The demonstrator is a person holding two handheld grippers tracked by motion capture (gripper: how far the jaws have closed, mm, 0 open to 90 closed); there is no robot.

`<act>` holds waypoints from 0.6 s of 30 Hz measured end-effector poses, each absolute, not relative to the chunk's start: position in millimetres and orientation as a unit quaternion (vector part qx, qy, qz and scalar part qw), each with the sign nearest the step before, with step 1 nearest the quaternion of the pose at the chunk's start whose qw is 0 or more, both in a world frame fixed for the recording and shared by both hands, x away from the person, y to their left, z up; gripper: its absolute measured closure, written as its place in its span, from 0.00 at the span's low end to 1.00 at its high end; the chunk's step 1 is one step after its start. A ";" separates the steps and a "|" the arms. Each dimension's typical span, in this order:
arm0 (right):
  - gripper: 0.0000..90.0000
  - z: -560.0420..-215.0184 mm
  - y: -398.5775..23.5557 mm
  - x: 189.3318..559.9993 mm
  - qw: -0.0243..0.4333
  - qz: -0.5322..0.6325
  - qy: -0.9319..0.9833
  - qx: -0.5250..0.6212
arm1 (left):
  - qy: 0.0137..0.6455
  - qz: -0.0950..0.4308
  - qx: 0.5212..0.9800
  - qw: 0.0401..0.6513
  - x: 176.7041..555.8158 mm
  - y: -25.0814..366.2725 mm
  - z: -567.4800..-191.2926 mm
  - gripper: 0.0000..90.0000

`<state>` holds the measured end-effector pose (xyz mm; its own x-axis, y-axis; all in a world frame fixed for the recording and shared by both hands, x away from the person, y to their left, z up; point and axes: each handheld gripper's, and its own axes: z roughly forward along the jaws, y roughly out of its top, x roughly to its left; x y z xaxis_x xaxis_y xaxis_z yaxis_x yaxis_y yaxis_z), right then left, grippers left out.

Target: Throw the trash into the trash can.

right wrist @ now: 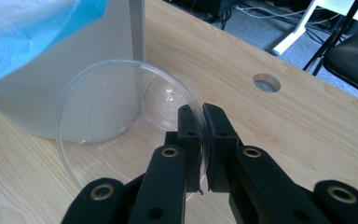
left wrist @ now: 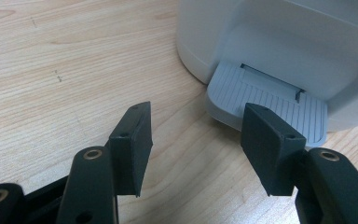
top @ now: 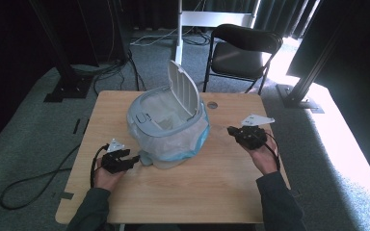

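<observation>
Right gripper [right wrist: 204,140] pinches the rim of a clear plastic cup [right wrist: 121,121], jaws pressed nearly together on the thin wall; in the right gripper view the cup hangs off the tabletop [top: 173,192], mouth toward the camera, just beside the pale wall of the trash bin [top: 168,127]. Left gripper [left wrist: 196,140] has its jaws spread, nothing between them, tips hovering at the ribbed foot pedal [left wrist: 265,100] at the bin's base; can't tell if a pad touches the pedal. High view: bin sits mid-table, lid [top: 183,89] standing upright and open, bag liner [top: 185,144] folded over the rim, translucent with a blue edge, mouth unobstructed. Progress, as a judgement: pick-up done, lid open, cup in hand but well short of the opening, off to the bin's right side. Left to do: lift the cup above the rim, carry it over the mouth, release, then let the lid down. Cup look: fully transparent, thin-walled, round, faint moulded pattern on the base, looks empty, light and easy to deform under a hard pinch. In the high view it is too clear to make out against the wood.
</observation>
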<state>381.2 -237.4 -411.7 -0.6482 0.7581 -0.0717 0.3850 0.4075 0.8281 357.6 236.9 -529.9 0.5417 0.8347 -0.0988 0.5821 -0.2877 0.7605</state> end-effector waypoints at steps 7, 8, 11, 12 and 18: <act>0.96 -400.9 -237.6 385.7 0.230 0.419 0.803 0.357 | 0.451 0.162 0.786 0.391 357.6 236.9 -529.9 0.48; 0.96 -399.3 -237.2 386.7 0.231 0.419 0.803 0.357 | 0.451 0.161 0.786 0.391 357.6 237.0 -529.9 0.48; 0.96 -395.6 -236.1 389.8 0.233 0.421 0.801 0.357 | 0.450 0.161 0.786 0.392 357.7 237.1 -529.9 0.48; 0.96 -394.5 -235.7 390.0 0.232 0.422 0.800 0.359 | 0.451 0.161 0.786 0.392 357.7 237.0 -530.0 0.48; 0.96 -387.8 -234.9 388.1 0.238 0.425 0.799 0.353 | 0.451 0.160 0.786 0.392 357.7 237.2 -530.0 0.48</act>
<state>388.1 -234.9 -387.8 -0.6373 0.7664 -0.0807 0.3611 0.3895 0.8473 357.7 237.2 -530.0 0.5428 0.8337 -0.1015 0.5827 -0.2868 0.7604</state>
